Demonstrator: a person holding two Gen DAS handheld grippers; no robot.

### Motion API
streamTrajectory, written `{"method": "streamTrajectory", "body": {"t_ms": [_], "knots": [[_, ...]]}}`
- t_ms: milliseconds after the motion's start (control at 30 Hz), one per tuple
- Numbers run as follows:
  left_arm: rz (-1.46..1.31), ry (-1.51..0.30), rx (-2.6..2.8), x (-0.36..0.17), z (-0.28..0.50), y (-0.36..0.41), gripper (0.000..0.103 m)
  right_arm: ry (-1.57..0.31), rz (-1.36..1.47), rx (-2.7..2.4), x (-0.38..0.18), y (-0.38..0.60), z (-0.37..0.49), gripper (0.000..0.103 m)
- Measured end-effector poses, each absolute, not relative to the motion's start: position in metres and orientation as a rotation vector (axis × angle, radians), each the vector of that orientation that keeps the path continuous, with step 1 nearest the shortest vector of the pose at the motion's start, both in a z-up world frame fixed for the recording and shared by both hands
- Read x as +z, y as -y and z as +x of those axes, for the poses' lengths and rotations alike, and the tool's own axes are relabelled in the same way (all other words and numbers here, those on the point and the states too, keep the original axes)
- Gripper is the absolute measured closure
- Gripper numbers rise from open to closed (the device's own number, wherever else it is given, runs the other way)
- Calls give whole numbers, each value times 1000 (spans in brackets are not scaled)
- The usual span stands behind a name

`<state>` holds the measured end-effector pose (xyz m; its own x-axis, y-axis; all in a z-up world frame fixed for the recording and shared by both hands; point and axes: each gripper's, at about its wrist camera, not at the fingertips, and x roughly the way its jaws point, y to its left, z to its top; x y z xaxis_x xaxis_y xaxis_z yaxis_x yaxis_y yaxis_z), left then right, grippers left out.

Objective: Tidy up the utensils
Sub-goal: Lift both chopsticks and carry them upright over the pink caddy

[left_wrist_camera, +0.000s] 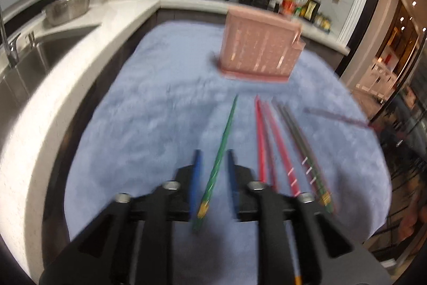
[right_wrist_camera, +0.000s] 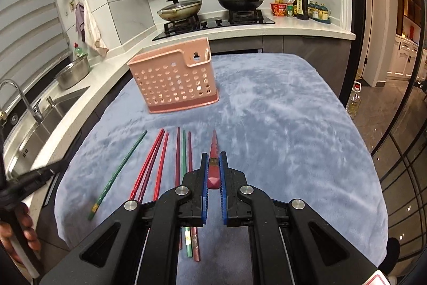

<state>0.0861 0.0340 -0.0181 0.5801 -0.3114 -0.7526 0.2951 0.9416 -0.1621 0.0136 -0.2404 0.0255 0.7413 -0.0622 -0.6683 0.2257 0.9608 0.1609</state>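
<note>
A pink perforated utensil holder (right_wrist_camera: pixel 176 82) stands upright on the blue cloth (right_wrist_camera: pixel 280 130); it also shows in the left wrist view (left_wrist_camera: pixel 260 47). Several chopsticks lie on the cloth in front of it: a lone green one (right_wrist_camera: pixel 117 172), red ones (right_wrist_camera: pixel 149 164), and a mixed dark red and green group (right_wrist_camera: pixel 184 159). My right gripper (right_wrist_camera: pixel 213 159) is shut on a dark red chopstick (right_wrist_camera: pixel 214 167), which points toward the holder. My left gripper (left_wrist_camera: pixel 213 159) is open, with the lone green chopstick (left_wrist_camera: pixel 221 151) lying between its fingers.
A white counter with a steel sink (right_wrist_camera: pixel 40 122) and a metal pot (right_wrist_camera: pixel 72 71) runs along the left. A stove with two lidded pans (right_wrist_camera: pixel 213 7) and bottles (right_wrist_camera: pixel 299 4) stand at the back. The cloth-covered table drops off at the right edge.
</note>
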Motion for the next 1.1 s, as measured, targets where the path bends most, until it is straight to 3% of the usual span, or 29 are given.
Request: {"method": "streamTrajectory", "body": {"t_ms": [233, 433, 533, 567, 733, 1100], "knots": [[-5, -1007, -381, -83, 79, -35, 75, -760, 247, -149, 12, 234, 9, 96], [-27, -1006, -388, -94, 77, -41, 76, -766, 242, -153, 11, 233, 10, 96], [-16, -1005, -385, -94, 77, -41, 90, -771, 241, -152, 10, 232, 11, 96], [-13, -1004, -387, -93, 76, -42, 90, -772, 240, -152, 9, 232, 12, 96], [-18, -988, -395, -75, 75, -39, 93, -760, 235, -150, 16, 232, 12, 96], [-84, -720, -371, 44, 99, -46, 96, -643, 201, -138, 62, 234, 30, 96]]}}
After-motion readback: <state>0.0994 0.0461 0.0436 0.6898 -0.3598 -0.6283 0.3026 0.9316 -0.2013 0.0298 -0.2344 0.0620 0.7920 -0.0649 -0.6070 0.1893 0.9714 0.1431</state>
